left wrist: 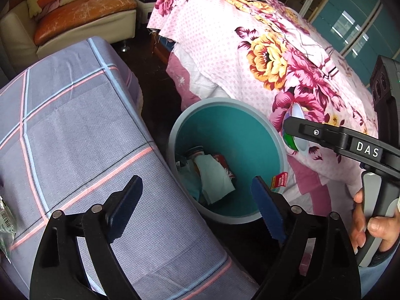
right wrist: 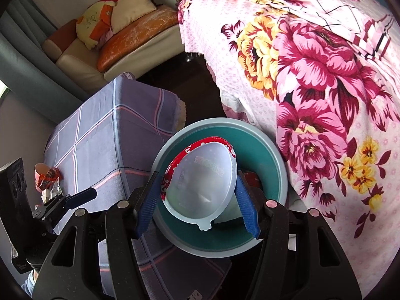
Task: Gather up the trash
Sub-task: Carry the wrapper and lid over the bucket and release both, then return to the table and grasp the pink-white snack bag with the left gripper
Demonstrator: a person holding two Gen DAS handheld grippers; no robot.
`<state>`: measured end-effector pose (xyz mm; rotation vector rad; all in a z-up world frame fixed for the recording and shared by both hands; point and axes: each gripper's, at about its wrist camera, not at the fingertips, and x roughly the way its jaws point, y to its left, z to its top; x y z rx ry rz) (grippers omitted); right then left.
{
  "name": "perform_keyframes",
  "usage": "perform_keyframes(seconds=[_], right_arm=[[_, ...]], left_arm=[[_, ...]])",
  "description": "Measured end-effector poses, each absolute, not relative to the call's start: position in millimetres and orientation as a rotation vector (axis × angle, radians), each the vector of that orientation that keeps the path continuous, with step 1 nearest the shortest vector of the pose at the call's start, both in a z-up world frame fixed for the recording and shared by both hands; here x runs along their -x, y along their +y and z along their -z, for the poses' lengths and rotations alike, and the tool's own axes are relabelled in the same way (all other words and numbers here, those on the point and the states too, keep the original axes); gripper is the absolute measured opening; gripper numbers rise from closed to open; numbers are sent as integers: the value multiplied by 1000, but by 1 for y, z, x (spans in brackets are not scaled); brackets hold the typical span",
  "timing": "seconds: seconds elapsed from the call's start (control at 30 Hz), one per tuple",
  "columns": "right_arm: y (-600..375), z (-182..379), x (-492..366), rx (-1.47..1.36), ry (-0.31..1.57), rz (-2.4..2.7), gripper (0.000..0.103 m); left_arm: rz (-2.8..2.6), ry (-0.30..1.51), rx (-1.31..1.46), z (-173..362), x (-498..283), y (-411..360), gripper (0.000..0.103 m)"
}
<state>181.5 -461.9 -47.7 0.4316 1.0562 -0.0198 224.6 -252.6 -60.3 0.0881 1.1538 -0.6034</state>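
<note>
A: From the left wrist camera, the left gripper [left wrist: 197, 200] stands spread wide with nothing between its blue pads [left wrist: 126, 207]. It hangs over the edge of the checked grey cloth [left wrist: 75, 135] and the near rim of the teal bin [left wrist: 226, 160].

B: And inside the bin?

A: Crumpled paper [left wrist: 215, 177] lying on a red-labelled can [left wrist: 226, 167], down at the bottom. A small red wrapper [left wrist: 280, 180] sits just at the bin's right rim. Over to the right, the other tool pokes in with a hand [left wrist: 372, 225] on its grip, and a bit of the bowl [left wrist: 293, 130] shows behind its finger, against the flowered bedspread [left wrist: 250, 50].

B: Now the right wrist view?

A: The right gripper [right wrist: 197, 197] is clenched on the white plastic bowl [right wrist: 202, 182], red print on its outside, tilted on its side with the mouth facing the camera. Both pads press its sides, and it's held right above the bin [right wrist: 262, 155].

B: Anything left on the cloth?

A: A pink cup with crumpled wrappers [right wrist: 46, 177], on the cloth's left edge, well apart from the bin
</note>
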Motion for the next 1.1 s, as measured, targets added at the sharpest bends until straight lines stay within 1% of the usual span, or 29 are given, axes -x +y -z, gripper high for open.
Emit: perform_keyframes(seconds=[0.07,0.1,0.13,0.17,0.23,0.43,0.73,0.93,1.1], right_arm=[[-459,49,-185,-434,1065,16,61],[-457,49,-186,-435,1067,17,67],[-456,48,-186,-434,1067,19,70],[-454,48,-187,-434,1069,20,71],[-451,49,-188,-436,1077,22,75],[-440,49,-186,-439,1109,30,77],[-411,33,-181,-390,1113,20,77],[-389,17,-176,-353,1109,2,78],[-362,5,-175,-328,1110,-23,78]], left_arm=[[602,1155,-79,60,-226,-249,89],[602,1155,-74,60,-227,-247,89],[601,1156,-71,60,-227,-246,89],[601,1156,-68,60,-227,-245,89],[599,1156,-61,60,-228,-240,89],[601,1160,-36,59,-228,-229,89],[601,1139,11,47,-220,-204,89],[584,1115,53,36,-212,-177,89],[550,1091,80,28,-203,-145,92]])
